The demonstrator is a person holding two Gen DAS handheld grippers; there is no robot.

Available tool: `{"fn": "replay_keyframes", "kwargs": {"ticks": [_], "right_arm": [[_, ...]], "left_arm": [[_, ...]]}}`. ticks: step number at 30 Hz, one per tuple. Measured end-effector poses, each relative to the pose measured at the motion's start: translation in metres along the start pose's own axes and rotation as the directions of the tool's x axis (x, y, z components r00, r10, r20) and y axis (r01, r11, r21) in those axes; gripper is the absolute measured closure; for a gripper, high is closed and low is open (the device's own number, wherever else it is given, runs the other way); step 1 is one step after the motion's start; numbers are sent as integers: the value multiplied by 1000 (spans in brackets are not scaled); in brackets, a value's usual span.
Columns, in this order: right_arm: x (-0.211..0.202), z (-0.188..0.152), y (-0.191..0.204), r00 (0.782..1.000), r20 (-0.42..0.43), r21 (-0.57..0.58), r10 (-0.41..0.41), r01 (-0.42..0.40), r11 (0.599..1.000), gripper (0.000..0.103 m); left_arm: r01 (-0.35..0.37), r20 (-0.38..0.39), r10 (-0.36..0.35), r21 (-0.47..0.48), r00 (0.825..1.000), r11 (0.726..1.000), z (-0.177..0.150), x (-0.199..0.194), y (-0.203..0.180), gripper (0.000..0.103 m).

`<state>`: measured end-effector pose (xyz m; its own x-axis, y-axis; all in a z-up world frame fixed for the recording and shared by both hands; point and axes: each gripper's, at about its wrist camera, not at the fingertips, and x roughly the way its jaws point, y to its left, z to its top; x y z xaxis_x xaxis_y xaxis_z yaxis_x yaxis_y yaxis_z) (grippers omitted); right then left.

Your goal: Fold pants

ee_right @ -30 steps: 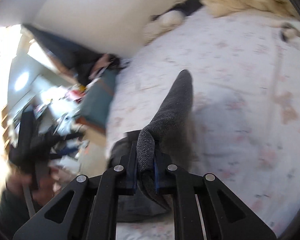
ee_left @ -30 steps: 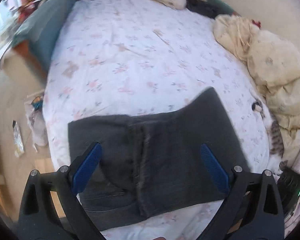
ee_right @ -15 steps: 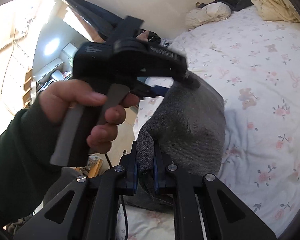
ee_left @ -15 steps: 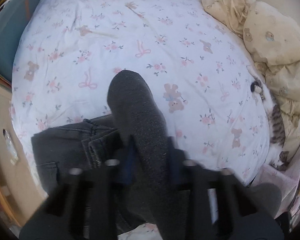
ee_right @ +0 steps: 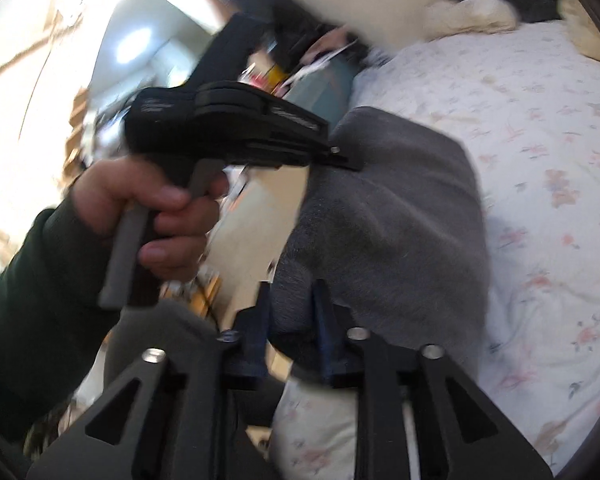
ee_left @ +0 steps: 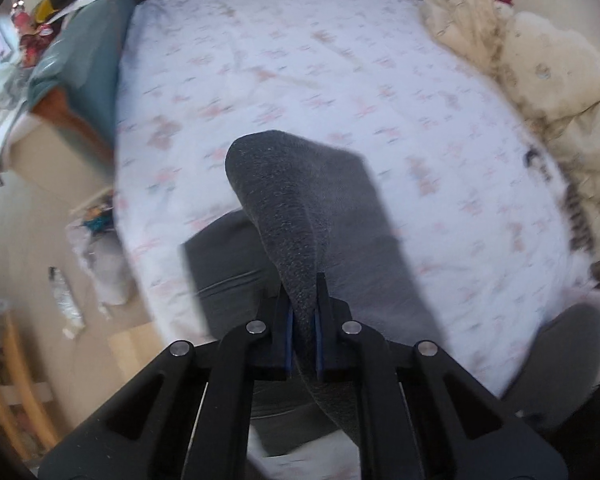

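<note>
Right now the left hand-held gripper (ee_left: pixel 303 334) is clamped on a raised fold of the grey pants (ee_left: pixel 340 232); the right hand-held gripper (ee_right: pixel 290 330) has its jaws opening, cloth between them. Soft, limp, thick knit—light, sags, won't slip much; best held at a folded edge. Rest of the pants lie on the floral bed (ee_left: pixel 300 60), a cream quilt (ee_left: pixel 540 80) at 2 o'clock, cluttered room at 10.
</note>
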<state>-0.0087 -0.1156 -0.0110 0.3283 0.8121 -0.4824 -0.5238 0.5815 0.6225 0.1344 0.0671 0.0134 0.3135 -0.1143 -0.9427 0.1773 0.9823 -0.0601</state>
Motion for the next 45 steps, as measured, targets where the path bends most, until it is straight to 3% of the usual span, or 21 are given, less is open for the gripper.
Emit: {"fn": "replay_keyframes", "kwargs": {"ticks": [2,4,6,9,12,14,16,18,19,20,22,23,25,27,29,30,31,34,37,40,45], "right_arm": [[-6,-2,0,1000,0,-8,12,-12,1000,43],[-14,0,-11,999,30,1,-19,19,1000,44],[-12,5,-34,989,27,37,-148,147,988,45],[16,8,-70,969,-81,98,-233,241,966,64],[52,-4,-87,950,-195,113,-243,268,957,69],[72,-19,-91,928,-246,77,-280,307,949,69],[78,-26,-90,922,-242,70,-301,326,943,69],[79,-29,-85,916,-235,39,-324,342,939,69],[79,-28,-85,915,-239,40,-325,343,938,68],[80,-28,-87,917,-245,62,-316,340,939,68],[78,-27,-93,927,-244,131,-283,321,938,66],[76,-26,-94,930,-245,148,-276,317,937,66],[71,-25,-93,932,-242,157,-271,313,937,66],[64,-25,-97,940,-241,202,-241,291,935,61],[49,-27,-106,968,-200,312,-153,210,927,44],[41,-30,-110,978,-164,358,-128,180,916,21],[31,-34,-116,985,-117,413,-125,163,896,5],[32,-55,-141,991,-99,561,-90,130,818,4],[63,-81,-162,988,-147,687,52,64,724,4],[78,-79,-153,991,-93,678,101,-12,735,2],[88,-73,-137,996,-90,651,4,56,757,6]], "left_arm": [[-14,-10,13,-42,1000,999,-8,9,23,97],[-20,-26,18,-88,999,996,-14,21,44,97],[-30,-44,25,-113,999,993,-20,34,55,97],[-65,-79,56,-122,995,990,-31,61,66,97],[-57,-105,41,-151,994,987,-44,79,71,96],[-65,-124,46,-152,991,986,-51,90,72,90],[-130,-129,110,-161,986,978,-53,92,76,64],[-225,-103,209,-181,973,957,-51,78,74,61],[-204,-79,191,-203,978,958,-52,70,70,61],[-109,-40,102,-220,994,969,-54,59,62,61],[43,-1,-44,-149,999,988,-57,52,38,60],[66,-10,-67,-72,998,995,-58,54,19,60],[42,-62,-40,40,997,998,-59,71,-6,61],[7,-128,-3,31,992,999,-59,95,-8,61],[8,-158,-6,11,987,1000,-56,106,-5,61],[13,-163,-11,6,987,1000,-55,106,-4,61],[20,-167,-21,-12,986,1000,-54,106,-4,61],[26,-168,-31,-32,985,999,-55,104,0,61],[28,-161,-33,-38,986,999,-57,104,3,61],[29,-152,-39,-64,988,998,-56,104,14,61],[34,-147,-47,-94,988,995,-57,103,26,61]]}}
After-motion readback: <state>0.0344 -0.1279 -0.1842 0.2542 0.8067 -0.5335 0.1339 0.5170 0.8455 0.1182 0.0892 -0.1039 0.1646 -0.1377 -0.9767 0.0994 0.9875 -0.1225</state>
